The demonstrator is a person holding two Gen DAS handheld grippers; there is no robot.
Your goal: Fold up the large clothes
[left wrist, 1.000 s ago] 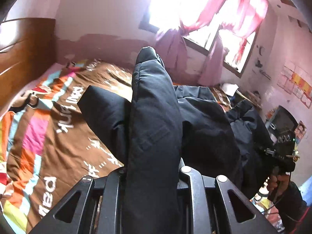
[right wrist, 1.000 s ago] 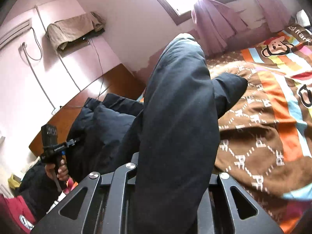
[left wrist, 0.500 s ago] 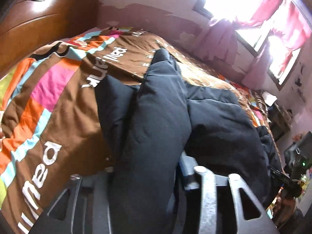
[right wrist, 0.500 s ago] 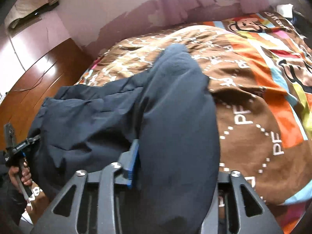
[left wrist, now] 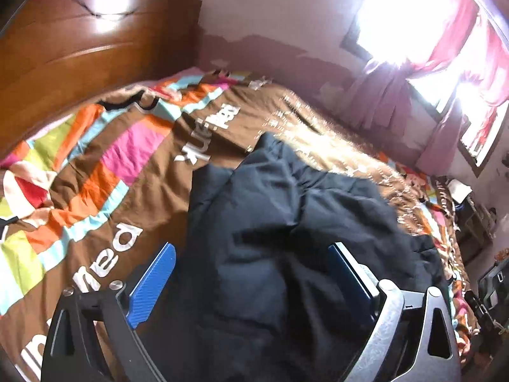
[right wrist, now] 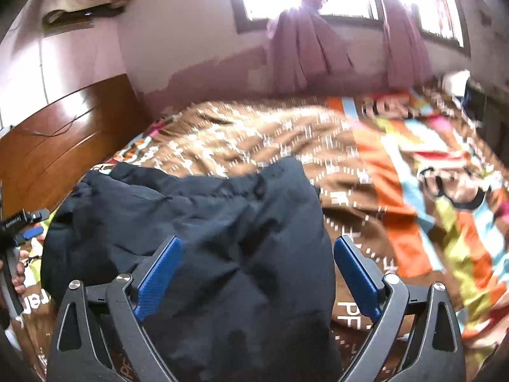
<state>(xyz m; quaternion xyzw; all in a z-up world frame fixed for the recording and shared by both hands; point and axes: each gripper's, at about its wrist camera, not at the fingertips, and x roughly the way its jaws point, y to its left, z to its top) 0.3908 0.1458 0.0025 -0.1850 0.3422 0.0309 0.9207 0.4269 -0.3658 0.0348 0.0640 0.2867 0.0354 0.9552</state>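
A large dark navy padded garment (left wrist: 286, 229) lies bunched on the bed. In the left wrist view my left gripper (left wrist: 251, 254) hangs over its near edge; the jaws are opening wide, blue pads (left wrist: 152, 283) apart, cloth between them but not pressed. The right wrist view shows the same garment (right wrist: 229, 222) under my right gripper (right wrist: 257, 248), whose jaws are opening too, pads (right wrist: 356, 273) clear of the cloth on both sides. The left gripper (right wrist: 30, 224) and the hand that holds it show at the far left edge of the right wrist view.
The bed carries a brown quilt (left wrist: 133, 172) with bright stripes and white lettering, seen also as the quilt (right wrist: 397, 172) to the right. A wooden headboard (left wrist: 79, 51) stands behind, pink curtains (right wrist: 305, 60) hang under the window, and clutter (left wrist: 483, 273) fills the bedside.
Both grippers went from shut on raised folds of the garment to wide apart. The cloth dropped from them onto the bed, and both hands sank and tipped downward.
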